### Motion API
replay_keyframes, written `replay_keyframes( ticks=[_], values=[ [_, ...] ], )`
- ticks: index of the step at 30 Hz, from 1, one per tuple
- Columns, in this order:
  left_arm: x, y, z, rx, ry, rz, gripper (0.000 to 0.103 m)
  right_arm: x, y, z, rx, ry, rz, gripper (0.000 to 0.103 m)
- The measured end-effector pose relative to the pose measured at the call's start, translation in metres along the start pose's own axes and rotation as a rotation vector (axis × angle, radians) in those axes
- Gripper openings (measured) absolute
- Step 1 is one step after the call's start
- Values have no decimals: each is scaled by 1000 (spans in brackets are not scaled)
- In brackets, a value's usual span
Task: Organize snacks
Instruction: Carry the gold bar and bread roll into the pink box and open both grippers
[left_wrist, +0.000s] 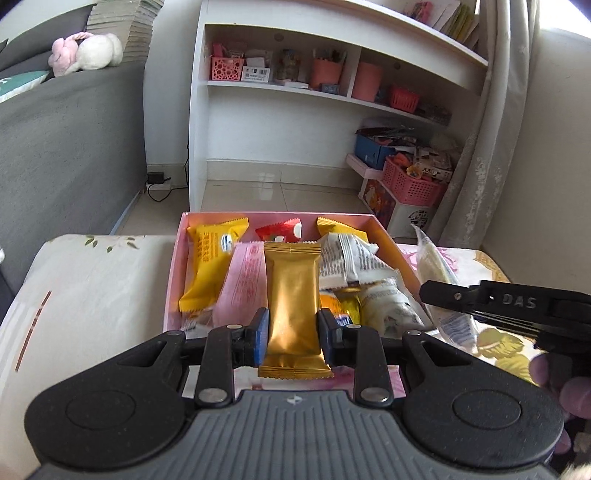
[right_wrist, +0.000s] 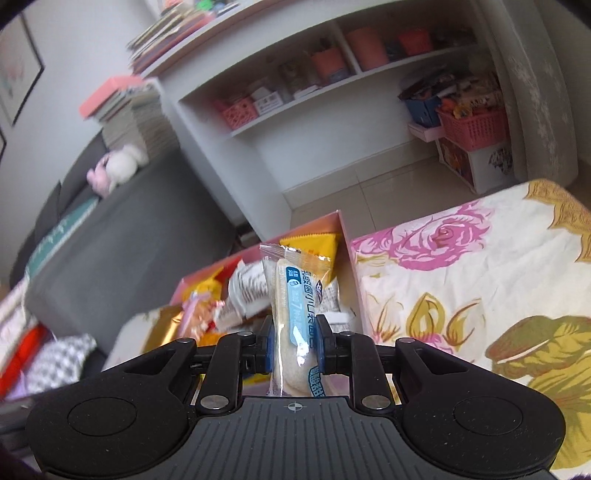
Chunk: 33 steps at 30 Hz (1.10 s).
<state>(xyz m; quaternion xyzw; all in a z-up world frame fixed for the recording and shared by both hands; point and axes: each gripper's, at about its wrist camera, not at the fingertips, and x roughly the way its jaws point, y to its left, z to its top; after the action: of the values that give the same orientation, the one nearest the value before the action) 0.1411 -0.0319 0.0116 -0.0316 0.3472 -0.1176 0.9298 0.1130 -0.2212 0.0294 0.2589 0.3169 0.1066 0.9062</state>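
Observation:
A pink box (left_wrist: 173, 280) on the floral cloth holds several wrapped snacks, among them a yellow packet (left_wrist: 208, 266), a red one (left_wrist: 279, 232) and a white printed one (left_wrist: 347, 262). My left gripper (left_wrist: 293, 334) is shut on a long gold snack bar (left_wrist: 293, 295), held over the box's near side. My right gripper (right_wrist: 295, 347) is shut on a clear packet of pale bread with a blue label (right_wrist: 293, 321), held beside the box's (right_wrist: 347, 236) right wall. The right gripper also shows in the left wrist view (left_wrist: 436, 293), with that packet (left_wrist: 439, 269) at the box's right edge.
The box sits on a table covered by a floral cloth (right_wrist: 461, 280). A grey sofa (left_wrist: 66, 147) with a plush toy (left_wrist: 86, 51) stands to the left. A white shelf unit (left_wrist: 295, 92) and pink baskets (left_wrist: 412, 182) stand on the tiled floor behind.

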Motion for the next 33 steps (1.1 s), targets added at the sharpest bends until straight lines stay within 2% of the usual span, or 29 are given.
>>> replay_keyframes(
  ticks=[7, 11, 15, 24, 26, 28, 30, 33],
  values=[
    [23, -6, 14, 86, 24, 31, 26, 19, -4, 10, 15, 5, -13, 20],
    [37, -11, 20, 120, 50, 19, 26, 32, -12, 18, 50, 9, 9, 21],
    [50, -12, 26, 118, 94, 18, 26, 42, -12, 22, 38, 13, 15, 21],
    [57, -3, 36, 57, 95, 13, 27, 48, -17, 24, 65, 8, 30, 25],
    [53, -3, 35, 45, 81, 6, 28, 47, -17, 24, 70, 6, 31, 31],
    [51, -4, 34, 34, 71, -4, 30, 43, -17, 25, 80, -5, 39, 52],
    [46, -5, 32, 33, 60, -11, 37, 39, -17, 26, 88, -18, 43, 58],
    [40, -6, 32, 37, 50, -16, 45, 32, -17, 28, 100, -31, 48, 60]
  ],
)
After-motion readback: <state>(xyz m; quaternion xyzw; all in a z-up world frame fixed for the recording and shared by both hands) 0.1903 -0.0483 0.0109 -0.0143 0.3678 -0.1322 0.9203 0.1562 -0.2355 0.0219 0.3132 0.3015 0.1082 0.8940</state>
